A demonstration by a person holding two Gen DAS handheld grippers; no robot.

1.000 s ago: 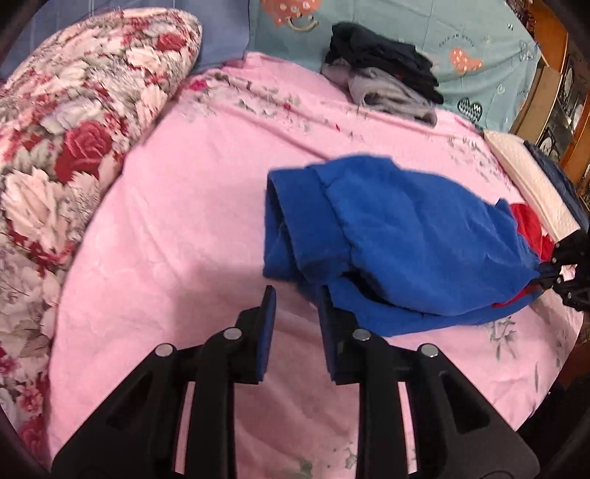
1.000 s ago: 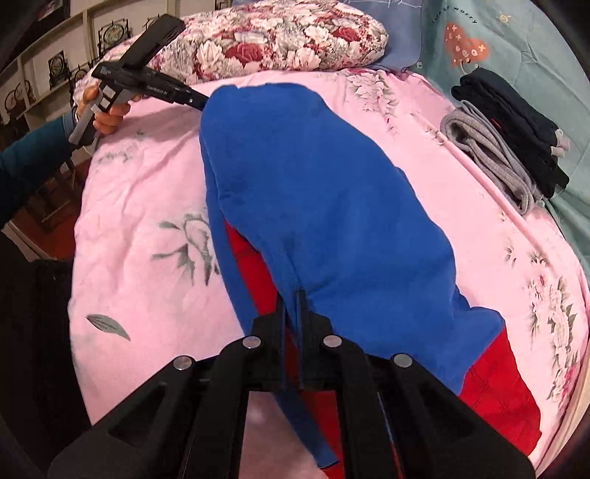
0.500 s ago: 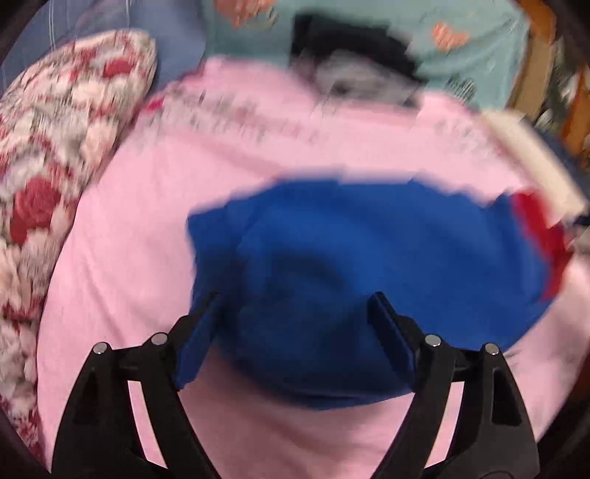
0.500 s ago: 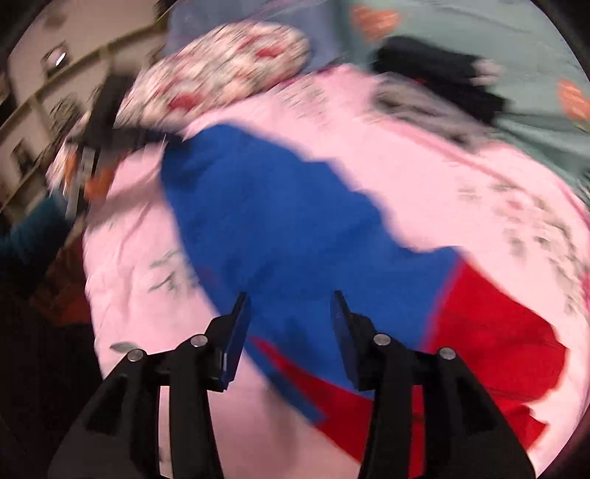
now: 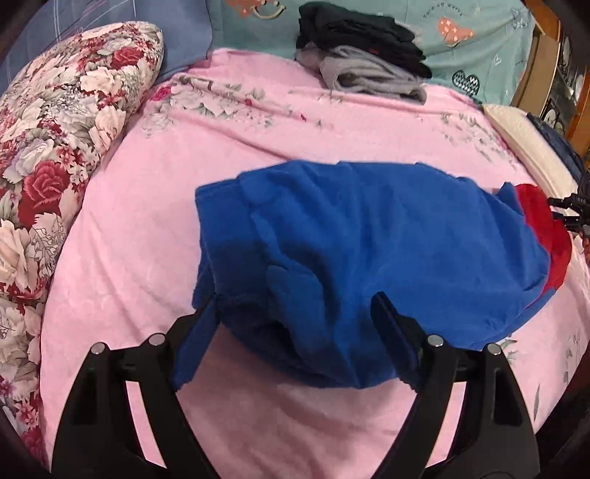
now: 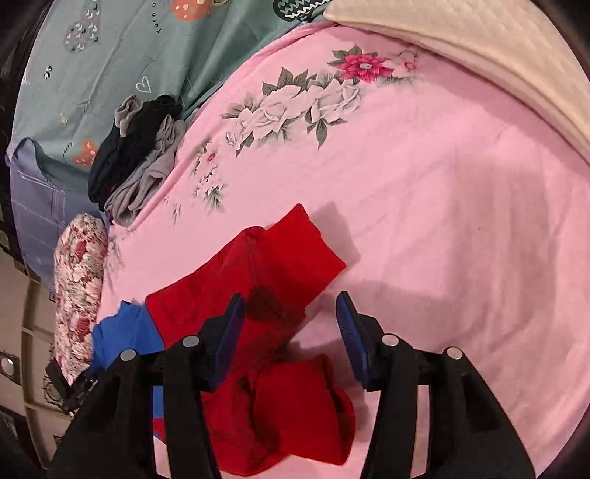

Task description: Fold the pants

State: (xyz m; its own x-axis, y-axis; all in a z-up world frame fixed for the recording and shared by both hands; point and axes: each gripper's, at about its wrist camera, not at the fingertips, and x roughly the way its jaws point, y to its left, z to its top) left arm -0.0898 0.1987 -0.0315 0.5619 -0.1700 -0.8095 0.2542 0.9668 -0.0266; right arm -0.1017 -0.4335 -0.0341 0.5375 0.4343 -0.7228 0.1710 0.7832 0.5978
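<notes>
On pink bedsheet, blue-and-red pants stretch waistband-to-cuffs between grippers. Left gripper wide, empty, at blue waist end; right gripper jaws opening, unloaded, over red cuffs.

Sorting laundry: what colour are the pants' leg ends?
Red, against a blue body; clearest in the right wrist view.

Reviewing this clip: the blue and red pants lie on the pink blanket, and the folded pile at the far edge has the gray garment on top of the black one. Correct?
Not quite. In the pile the black garment lies on top and the gray garment is underneath; the left wrist view shows this. The blue and red pants do lie on the pink blanket.
</notes>
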